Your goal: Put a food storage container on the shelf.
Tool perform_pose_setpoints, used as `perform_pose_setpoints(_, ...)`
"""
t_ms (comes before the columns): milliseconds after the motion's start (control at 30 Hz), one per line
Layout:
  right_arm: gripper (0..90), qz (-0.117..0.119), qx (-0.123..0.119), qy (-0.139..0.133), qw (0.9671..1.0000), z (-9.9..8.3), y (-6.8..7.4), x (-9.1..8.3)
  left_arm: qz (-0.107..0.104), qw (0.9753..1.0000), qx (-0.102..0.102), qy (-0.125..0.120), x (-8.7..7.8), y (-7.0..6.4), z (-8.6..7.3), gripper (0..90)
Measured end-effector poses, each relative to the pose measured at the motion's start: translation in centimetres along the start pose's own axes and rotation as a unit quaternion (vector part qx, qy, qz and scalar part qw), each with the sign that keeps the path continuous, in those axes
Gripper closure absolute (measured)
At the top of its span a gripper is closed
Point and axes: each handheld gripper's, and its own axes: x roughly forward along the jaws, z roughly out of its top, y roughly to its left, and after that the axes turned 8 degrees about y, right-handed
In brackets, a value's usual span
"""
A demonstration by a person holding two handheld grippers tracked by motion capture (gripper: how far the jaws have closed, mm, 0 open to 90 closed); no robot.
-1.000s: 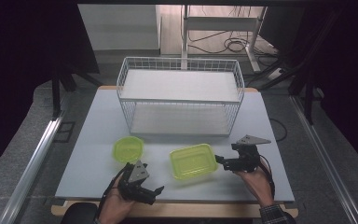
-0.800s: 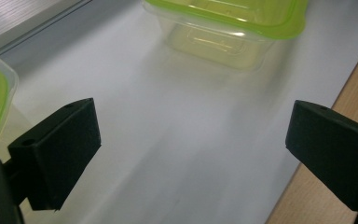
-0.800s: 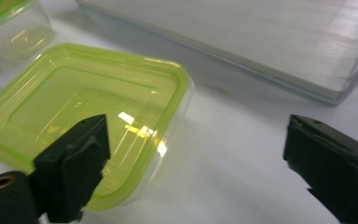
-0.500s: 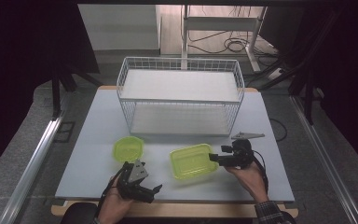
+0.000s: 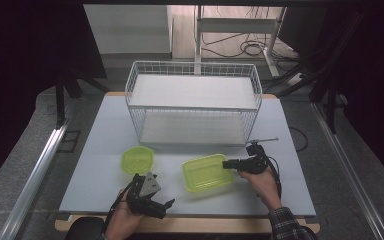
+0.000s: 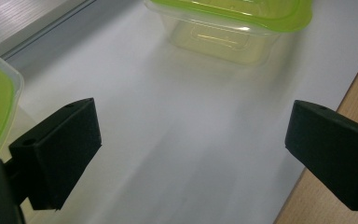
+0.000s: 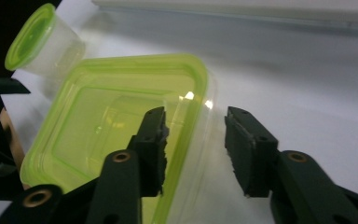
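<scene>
A rectangular clear container with a lime-green lid [image 5: 206,173] sits on the table's front middle. My right gripper [image 5: 227,164] is at its right end. In the right gripper view the right gripper [image 7: 193,122] is open and straddles the rectangular container [image 7: 116,121] at its rim, one jaw over the lid and the other outside the wall. A round container with a green lid [image 5: 138,159] stands to the left, also as the round container [image 7: 42,42]. My left gripper [image 5: 166,205] rests near the front edge, open and holding nothing. From there the rectangular container [image 6: 233,25] lies ahead of the left gripper [image 6: 191,126].
A white wire basket [image 5: 192,120] with a shelf board stands at the back middle of the grey table [image 5: 100,135]. The table's wooden front edge [image 6: 340,88] runs close beside my left gripper. Dark floor, cables and metal rails surround the table.
My right gripper has moved left to the rectangular container and now has its rim between the jaws. The left gripper has stayed in place.
</scene>
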Motion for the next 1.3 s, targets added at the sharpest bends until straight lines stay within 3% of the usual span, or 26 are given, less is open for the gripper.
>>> perform_pose_setpoints(100, 72.1, 0.043, 0.034, 0.009, 0.9985, 0.2, -0.7, 0.1, 0.001, 1.0, 0.002, 0.0, 0.0, -0.1, 0.0, 3.2)
perform_pose_setpoints(200, 76.8, 0.071, 0.067, 0.014, 0.9952, 0.3, -1.2, 0.1, 0.003, 1.0, 0.002, -0.002, -0.1, 0.0, 0.0, 3.3)
perform_pose_setpoints(333, 79.8, 0.097, 0.077, 0.012, 0.9922, 0.3, -1.2, 0.1, 0.004, 1.0, -0.001, -0.009, -0.3, 0.1, 0.0, 3.4)
perform_pose_setpoints(433, 79.9, 0.086, 0.067, 0.004, 0.994, 0.3, -0.7, -0.2, 0.006, 0.9999, -0.003, -0.013, -0.5, 0.2, -0.1, 3.4)
perform_pose_setpoints(700, 79.9, 0.109, 0.067, -0.034, 0.9912, 0.7, 0.0, -2.0, 0.005, 0.9995, -0.014, -0.029, -0.9, 0.6, -0.1, 3.4)
perform_pose_setpoints(1300, 79.9, 0.123, 0.052, -0.083, 0.9875, 2.9, 2.4, -6.4, 0.002, 0.9994, -0.01, -0.033, -0.9, 0.4, -0.1, 3.3)
